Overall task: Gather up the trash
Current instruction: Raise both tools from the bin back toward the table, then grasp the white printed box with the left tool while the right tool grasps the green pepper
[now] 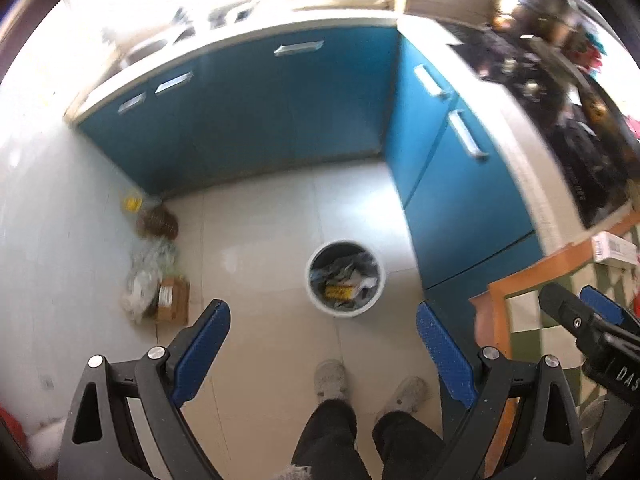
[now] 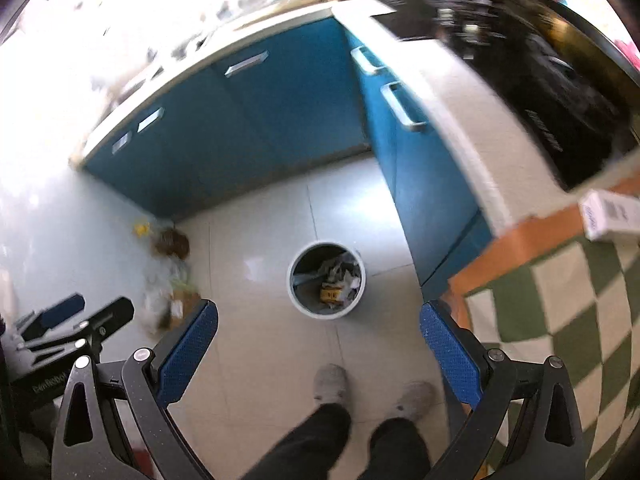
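A white round trash bin (image 1: 345, 278) stands on the tiled floor below me, with several pieces of crumpled trash and a yellow wrapper inside; it also shows in the right wrist view (image 2: 326, 279). My left gripper (image 1: 322, 322) is open and empty, high above the floor, near side of the bin. My right gripper (image 2: 320, 320) is open and empty at a like height. A white carton (image 2: 610, 216) lies on the checkered table at the right; it also shows in the left wrist view (image 1: 614, 247).
Blue cabinets (image 1: 280, 112) line the back and right. A heap of bags, a cardboard box (image 1: 173, 300) and a brown bottle (image 1: 157, 222) lies by the left wall. The person's feet (image 1: 330, 378) stand below. An orange-edged table (image 2: 560, 292) is at right.
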Demonstrator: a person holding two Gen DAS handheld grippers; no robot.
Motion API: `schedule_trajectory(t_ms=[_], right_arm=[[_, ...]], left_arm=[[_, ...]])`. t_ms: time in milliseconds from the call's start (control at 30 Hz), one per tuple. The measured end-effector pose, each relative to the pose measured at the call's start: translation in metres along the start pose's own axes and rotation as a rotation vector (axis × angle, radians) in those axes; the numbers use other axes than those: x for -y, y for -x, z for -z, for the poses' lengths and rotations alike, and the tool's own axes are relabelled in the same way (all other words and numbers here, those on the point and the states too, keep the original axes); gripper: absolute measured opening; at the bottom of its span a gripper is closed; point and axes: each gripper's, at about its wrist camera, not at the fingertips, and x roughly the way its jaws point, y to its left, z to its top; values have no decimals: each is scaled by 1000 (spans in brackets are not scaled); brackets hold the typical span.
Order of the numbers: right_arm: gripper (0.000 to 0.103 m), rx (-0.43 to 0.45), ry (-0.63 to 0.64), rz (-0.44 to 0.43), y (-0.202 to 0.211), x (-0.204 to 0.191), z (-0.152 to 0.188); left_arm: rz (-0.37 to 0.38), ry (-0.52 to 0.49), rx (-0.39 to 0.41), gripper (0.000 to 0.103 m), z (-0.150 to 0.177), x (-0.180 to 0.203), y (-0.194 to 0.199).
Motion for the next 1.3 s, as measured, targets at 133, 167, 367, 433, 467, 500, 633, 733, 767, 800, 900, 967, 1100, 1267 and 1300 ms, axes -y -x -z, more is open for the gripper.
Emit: schedule_trajectory(t_ms=[133, 167, 367, 433, 467, 500, 633, 733, 767, 800, 900, 967, 1100, 1267, 1300], right_arm=[[102, 80, -166, 45, 47, 71, -2], [102, 101, -213, 79, 60, 97, 1], [102, 146, -527, 324, 108, 266, 42], [102, 112, -632, 400, 112, 325, 64], [102, 97, -668, 414, 113, 344, 72], [102, 76, -715, 427, 113, 370, 84], [83, 21, -762, 447, 100, 414, 100], [71, -4, -761, 415, 87, 425, 105], [64, -13, -758, 406, 82, 427, 105], [59, -20, -758, 404, 78, 428, 105], [34, 0, -743, 426, 77, 423, 105], [32, 20, -750, 420, 78, 423, 104], [30, 67, -743, 422, 89, 417, 106], [29, 113, -723, 414, 109, 401, 100], [29, 122, -718, 407, 113, 398, 97]], left_arm=[[45, -121, 40, 95, -20, 76, 18], [52, -154, 48, 95, -22, 96, 21], [101, -498, 78, 95, -25, 266, 28], [99, -673, 81, 95, -25, 330, 26], [102, -743, 83, 95, -23, 353, 24], [100, -822, 90, 95, -22, 379, 20], [89, -1090, 81, 95, -20, 462, -6], [106, -1198, -4, 95, -21, 497, -31], [105, -1217, -25, 95, -22, 504, -38], [106, -1233, -42, 95, -22, 508, -44], [113, -1289, -100, 93, -20, 522, -62], [137, -1294, -130, 60, -19, 525, -68], [225, -1226, -191, 51, -24, 518, -62], [278, -1101, -119, 49, -29, 486, -31], [293, -1068, -112, 48, -30, 477, -22]])
